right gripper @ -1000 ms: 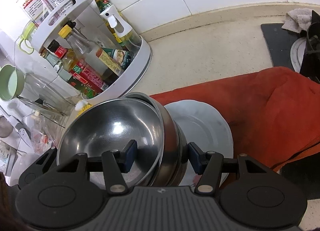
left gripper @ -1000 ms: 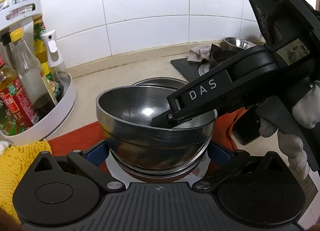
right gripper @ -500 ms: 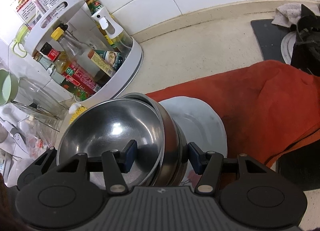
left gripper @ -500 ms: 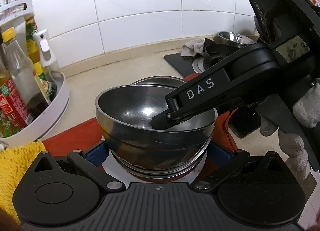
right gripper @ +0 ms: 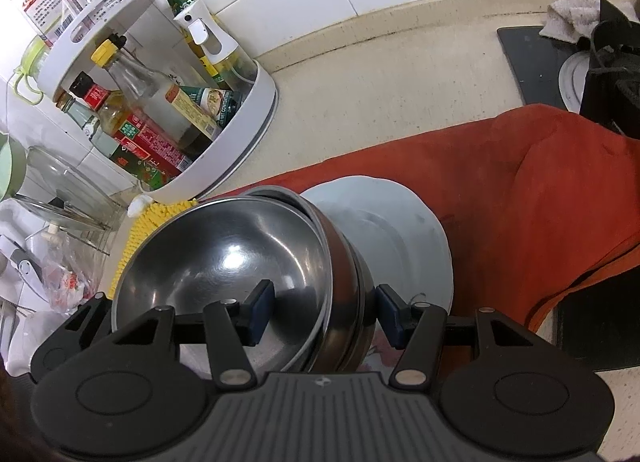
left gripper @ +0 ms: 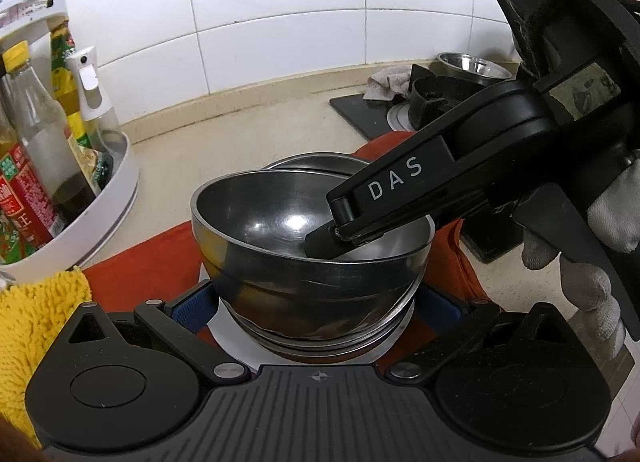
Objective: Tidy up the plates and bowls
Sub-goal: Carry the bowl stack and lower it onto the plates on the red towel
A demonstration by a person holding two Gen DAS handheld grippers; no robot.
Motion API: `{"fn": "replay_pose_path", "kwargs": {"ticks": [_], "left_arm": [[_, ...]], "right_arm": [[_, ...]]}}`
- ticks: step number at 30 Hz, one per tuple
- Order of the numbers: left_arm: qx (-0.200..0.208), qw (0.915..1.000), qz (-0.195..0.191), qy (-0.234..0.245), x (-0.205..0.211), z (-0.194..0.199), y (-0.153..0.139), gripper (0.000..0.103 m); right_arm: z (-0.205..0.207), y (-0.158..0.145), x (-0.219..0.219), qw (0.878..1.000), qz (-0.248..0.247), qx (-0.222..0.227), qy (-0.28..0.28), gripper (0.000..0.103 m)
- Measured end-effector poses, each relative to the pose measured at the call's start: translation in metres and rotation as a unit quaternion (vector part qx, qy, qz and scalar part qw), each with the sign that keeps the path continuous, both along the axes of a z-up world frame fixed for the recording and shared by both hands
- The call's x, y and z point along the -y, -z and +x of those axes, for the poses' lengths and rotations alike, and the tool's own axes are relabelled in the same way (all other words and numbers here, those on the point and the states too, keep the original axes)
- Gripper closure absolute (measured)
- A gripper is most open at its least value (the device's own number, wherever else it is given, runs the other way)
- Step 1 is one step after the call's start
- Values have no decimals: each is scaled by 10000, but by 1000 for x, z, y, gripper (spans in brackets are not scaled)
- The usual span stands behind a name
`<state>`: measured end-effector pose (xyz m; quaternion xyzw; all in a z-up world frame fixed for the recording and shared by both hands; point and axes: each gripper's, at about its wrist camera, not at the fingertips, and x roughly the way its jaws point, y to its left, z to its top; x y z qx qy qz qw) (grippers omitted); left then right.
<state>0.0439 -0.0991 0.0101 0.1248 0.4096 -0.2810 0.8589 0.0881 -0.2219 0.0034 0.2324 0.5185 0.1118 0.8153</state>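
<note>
A stack of nested steel bowls [left gripper: 312,262] stands on a pale plate [right gripper: 400,238] on a red cloth [right gripper: 540,190]. The top bowl [right gripper: 224,262] sits tilted in the stack. My left gripper [left gripper: 316,304] is open, with a blue pad on each side of the stack's lower part. My right gripper [right gripper: 324,312] straddles the rim of the stack on its right side, one finger inside the top bowl and one outside, with gaps at both pads. Its finger [left gripper: 324,240] shows inside the bowl in the left wrist view.
A white round rack of sauce bottles [right gripper: 160,110] stands at the left by the tiled wall. A yellow mat [left gripper: 36,322] lies beside it. A black stove [right gripper: 560,58] with a rag and another steel bowl [left gripper: 472,66] is at the right.
Both grippers and the bowl stack have shifted slightly right along the counter; the rack has slid toward the left edge of the views. The jaw positions look the same.
</note>
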Motion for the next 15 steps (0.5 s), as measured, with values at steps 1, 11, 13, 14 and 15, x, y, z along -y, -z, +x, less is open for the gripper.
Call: {"fn": "replay_pose_path", "kwargs": {"ticks": [1,11,13,14,15], "left_arm": [[-5,10000,4,-9,0,1,1,0],[10,10000,24,-57,0,6,7,0],[22,10000,14,-50,1,6,7,0],[31,10000,14,-46,1,6,7,0],[44,10000,18,-35,1,6,8,0]], "right_arm": [[1,0,-1,10000,-7,-11,-6,53],[8,8,-7,9999,-102,-84,-9,53],[10,8,-6,9999,-89,-82,3,53],[10,9,-5,9999,-85,-80,9,53],[11,9,-5,9999,-76,-80,14,53]]}}
